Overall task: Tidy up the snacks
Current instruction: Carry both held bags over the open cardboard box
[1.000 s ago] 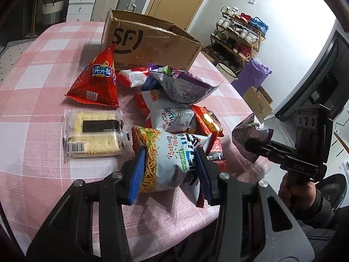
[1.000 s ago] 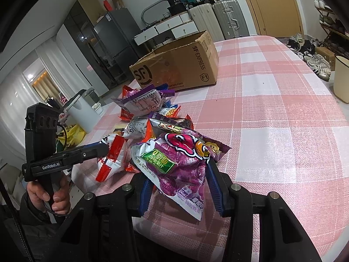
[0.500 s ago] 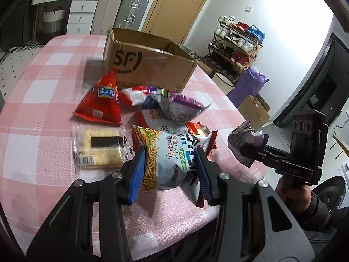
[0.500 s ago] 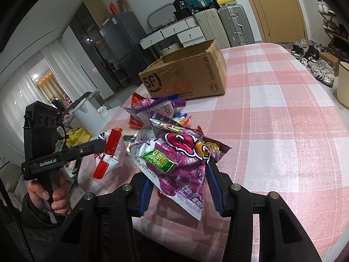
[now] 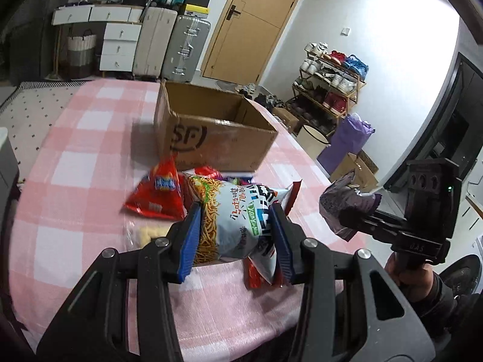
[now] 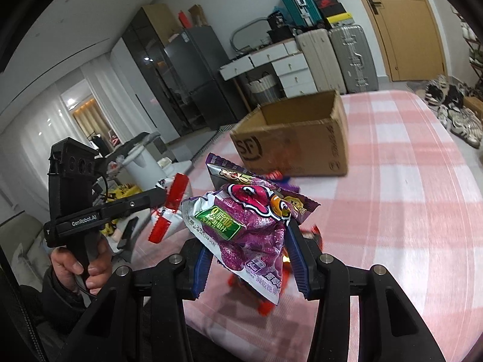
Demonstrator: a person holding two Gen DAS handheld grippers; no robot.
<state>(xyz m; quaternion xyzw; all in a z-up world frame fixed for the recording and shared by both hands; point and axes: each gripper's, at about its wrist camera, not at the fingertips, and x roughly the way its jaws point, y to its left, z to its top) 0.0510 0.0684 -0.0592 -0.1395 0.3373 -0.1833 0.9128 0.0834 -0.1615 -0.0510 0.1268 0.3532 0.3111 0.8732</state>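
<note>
Left gripper: blue pads pinched on a silver snack bag printed with noodle sticks. The bag is clear of the table, held above the near edge of the pink checked tablecloth.

Right gripper: pads pressed onto a purple snack bag with a green label, also lifted off the cloth. In the left wrist view this gripper appears at the right, the crumpled purple bag projecting from its tip – a hand grips its handle below.

In the right wrist view the left gripper appears at the left, held by a hand; a red and white bag edge shows at its tip.

Open cardboard box marked SF: upright on the far part of the table, beyond both held bags. Its inside, so far as visible, shows bare cardboard.

Between the box and the grippers – a red triangular packet lying on the cloth, left of the silver bag. A pale biscuit pack sits near it, partly hidden and blurred. Further red and purple wrappers lie under the held bags; details cannot be told.
</note>
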